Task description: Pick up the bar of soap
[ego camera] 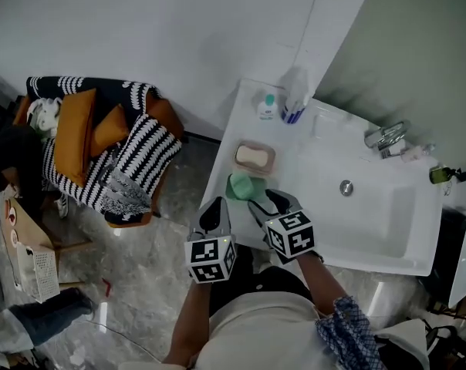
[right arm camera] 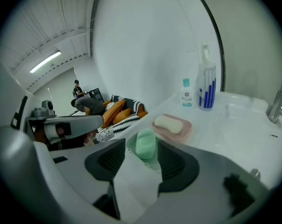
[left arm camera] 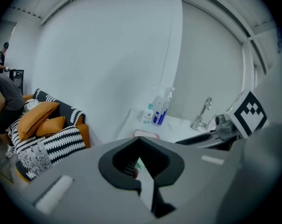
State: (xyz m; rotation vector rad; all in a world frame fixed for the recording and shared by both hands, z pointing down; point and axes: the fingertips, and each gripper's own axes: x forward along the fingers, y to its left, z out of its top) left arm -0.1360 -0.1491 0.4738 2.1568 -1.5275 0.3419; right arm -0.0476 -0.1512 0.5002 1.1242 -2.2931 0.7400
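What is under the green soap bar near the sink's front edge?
The green soap bar lies in a pale green dish. Only the dish's rim shows; the bar covers its floor.

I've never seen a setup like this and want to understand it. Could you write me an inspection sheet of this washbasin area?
Surface: white washbasin counter, with things only along its left and back edges.
Job's things: green soap bar in a green dish; cream soap bar in a pink dish just behind it.
Clutter: teal-capped bottle, spray bottle, tap.
Grippers: right gripper jaws apart, lined up on the green soap bar, not gripping it; left gripper jaws together, holding nothing.
Cables: nothing seen on the counter.
Surroundings: armchair with striped and orange cushions, a person beside it, grey floor.
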